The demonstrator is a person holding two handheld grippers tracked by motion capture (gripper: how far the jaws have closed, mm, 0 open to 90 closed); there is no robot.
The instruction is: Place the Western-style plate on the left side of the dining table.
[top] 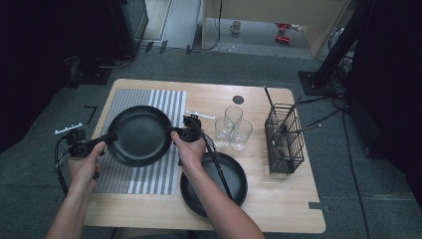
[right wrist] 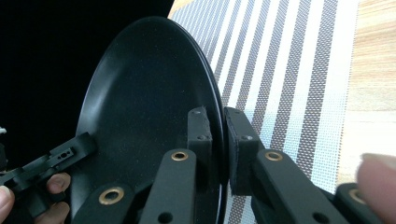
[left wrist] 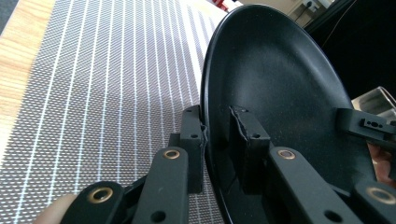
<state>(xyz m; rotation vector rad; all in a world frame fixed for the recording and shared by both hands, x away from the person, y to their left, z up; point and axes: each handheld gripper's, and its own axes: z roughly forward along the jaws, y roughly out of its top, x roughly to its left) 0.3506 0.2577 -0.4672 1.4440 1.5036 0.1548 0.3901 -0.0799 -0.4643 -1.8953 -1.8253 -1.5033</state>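
Overhead, from the high view: light wooden table (top: 278, 199) on grey carpeted floor (top: 30, 169), dark room beyond, black stand legs and cables at right. Grey striped placemat (top: 149, 179) laid on the table's left half. Second black plate (top: 238, 180) lying at the near edge beside the mat; three clear glasses (top: 233, 130) near centre; black wire basket (top: 284, 139) with utensils at right. Black plate (top: 139, 135) held above the placemat, clamped at opposite rims by left gripper (top: 110, 137) and right gripper (top: 175, 133). Plate round, matte black, shallow, with a raised rim.

Next, from the left gripper view: left gripper (left wrist: 219, 140) closed on the plate's (left wrist: 280, 84) edge, one pad inside the dish, one behind it. Fine speckle noted on the plate surface. Woven placemat (left wrist: 102, 93) with thin white lines below.

Lastly, from the right gripper view: right gripper (right wrist: 218, 140) pinched tight on the plate (right wrist: 144, 102) rim likewise. Broad-striped part of the placemat (right wrist: 289, 74) and bare wood (right wrist: 373, 56) behind.
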